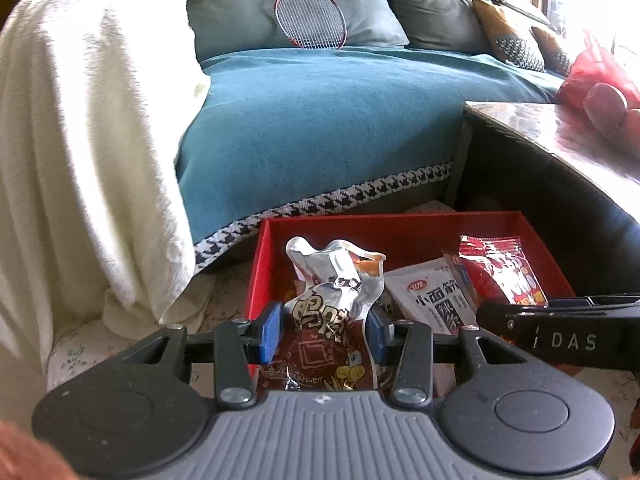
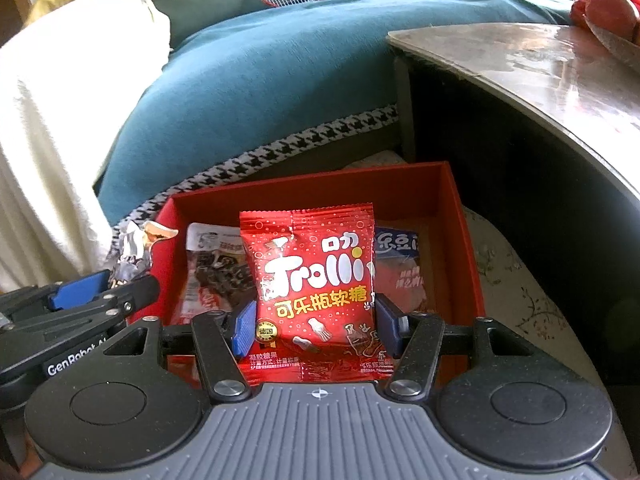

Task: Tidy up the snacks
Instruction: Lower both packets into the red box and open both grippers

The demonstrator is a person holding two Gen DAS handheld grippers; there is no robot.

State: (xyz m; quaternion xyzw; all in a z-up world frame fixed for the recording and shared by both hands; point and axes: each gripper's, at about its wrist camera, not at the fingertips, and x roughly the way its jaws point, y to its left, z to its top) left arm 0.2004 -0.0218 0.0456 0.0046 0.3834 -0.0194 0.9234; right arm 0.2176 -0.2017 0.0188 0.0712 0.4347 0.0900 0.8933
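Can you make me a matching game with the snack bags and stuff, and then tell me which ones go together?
Things:
1. red Trolli bag
2. silver and brown snack bag
3. white packet
4. badminton racket

Places:
A. leaning on the sofa cushion
B. lying in the red box
C. pinched in the left gripper
D. pinched in the right gripper

Pairs: 1-D, 2-C, 3-B, 4-A
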